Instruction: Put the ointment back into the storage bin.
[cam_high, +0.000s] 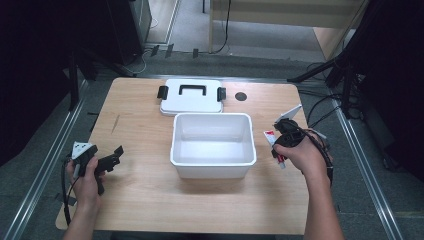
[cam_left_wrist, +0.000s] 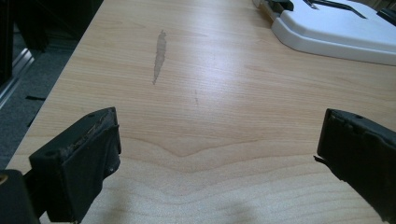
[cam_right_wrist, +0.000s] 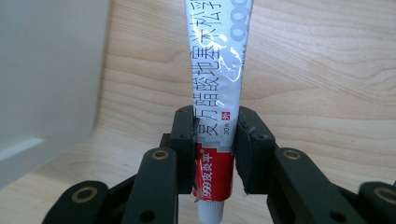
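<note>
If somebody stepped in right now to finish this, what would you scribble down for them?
Right gripper: shut on the ointment tube, held beside the right wall of the white box, above the table.
Left gripper: open, holding nothing, low over bare wood at the table's left side.
White box: open and looks empty, at the table's middle. Its lid lies flat just behind it.
Done: tube picked up.
Probably left: put the tube in the box, then perhaps fit the lid on.
</note>
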